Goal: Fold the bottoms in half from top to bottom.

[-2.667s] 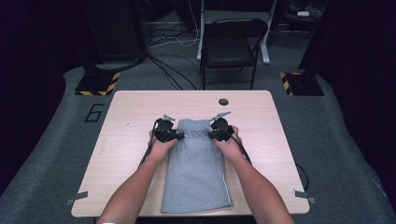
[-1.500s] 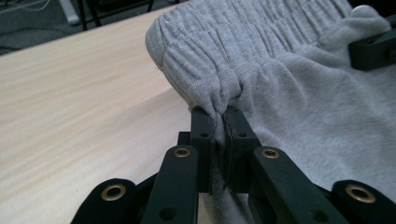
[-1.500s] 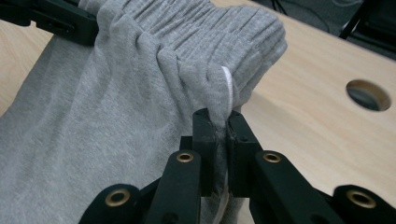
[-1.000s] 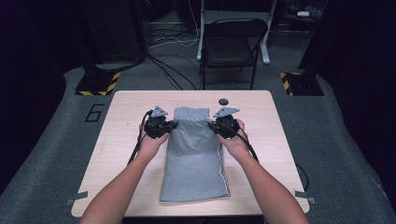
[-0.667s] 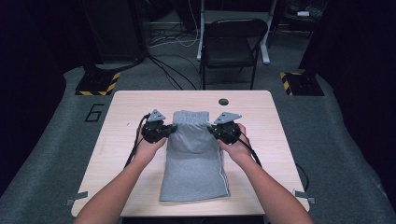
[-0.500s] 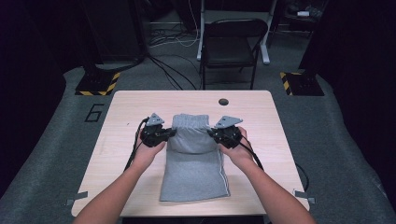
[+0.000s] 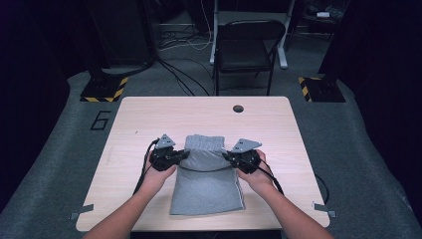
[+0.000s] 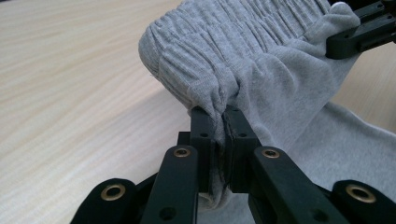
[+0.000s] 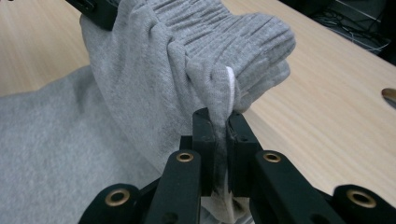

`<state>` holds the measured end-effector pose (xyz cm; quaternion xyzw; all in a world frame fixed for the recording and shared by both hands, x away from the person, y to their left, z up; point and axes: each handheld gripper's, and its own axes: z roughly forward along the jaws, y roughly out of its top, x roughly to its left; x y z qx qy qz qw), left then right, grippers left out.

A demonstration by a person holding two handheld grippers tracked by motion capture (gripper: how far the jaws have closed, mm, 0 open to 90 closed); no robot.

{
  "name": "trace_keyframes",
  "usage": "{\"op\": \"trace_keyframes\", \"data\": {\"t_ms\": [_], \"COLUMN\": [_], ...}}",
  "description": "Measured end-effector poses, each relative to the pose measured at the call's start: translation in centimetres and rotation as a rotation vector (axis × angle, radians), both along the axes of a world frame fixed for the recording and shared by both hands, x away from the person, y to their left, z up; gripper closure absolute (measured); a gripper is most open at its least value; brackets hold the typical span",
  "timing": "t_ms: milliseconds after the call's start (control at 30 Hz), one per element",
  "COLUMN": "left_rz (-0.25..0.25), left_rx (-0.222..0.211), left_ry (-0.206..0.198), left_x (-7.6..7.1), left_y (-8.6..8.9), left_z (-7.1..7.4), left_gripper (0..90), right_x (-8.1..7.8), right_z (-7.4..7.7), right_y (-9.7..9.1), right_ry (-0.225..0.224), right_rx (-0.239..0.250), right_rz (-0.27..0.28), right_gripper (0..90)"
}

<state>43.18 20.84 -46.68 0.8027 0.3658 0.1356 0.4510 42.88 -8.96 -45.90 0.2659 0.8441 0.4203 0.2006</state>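
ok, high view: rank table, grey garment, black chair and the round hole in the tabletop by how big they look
1. table, largest by far.
2. grey garment and black chair: look alike, and the chair stands farther from the camera, so no ranking between them.
3. round hole, smallest.

- Large dark "6" (image 7: 101,120) marked on the grey floor carpet, just left of the table's far left corner.
- Nothing else legible anywhere.

1 grey garment (image 7: 206,181), 2 tongs, 1 table (image 7: 149,117), 1 chair (image 7: 246,47)
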Motion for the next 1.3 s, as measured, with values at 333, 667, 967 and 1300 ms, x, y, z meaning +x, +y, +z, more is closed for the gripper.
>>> {"op": "trace_keyframes", "data": {"t_ms": [333, 667, 967, 1300], "left_rz": [-0.027, -0.044, -0.069, -0.070], "left_rx": [0.032, 0.065, 0.080, 0.055], "left_ry": [0.029, 0.077, 0.105, 0.118], "left_x": [-1.3, -2.3, -2.9, -2.9], "left_y": [0.2, -0.3, -0.3, -0.2], "left_z": [-1.9, -3.4, -4.6, -5.2], "left_gripper": [83.6, 83.5, 83.0, 82.2], "right_x": [-1.3, -2.2, -2.4, -2.2], "right_z": [-1.4, -3.2, -4.1, -4.8], "right_y": [-0.1, 0.0, -0.5, -0.9], "right_ry": [0.016, 0.071, 0.133, 0.201], "right_rx": [-0.016, -0.037, -0.024, 0.010], "right_rz": [0.024, 0.029, 0.028, 0.018], "right_gripper": [84.0, 83.6, 83.1, 82.8]}}
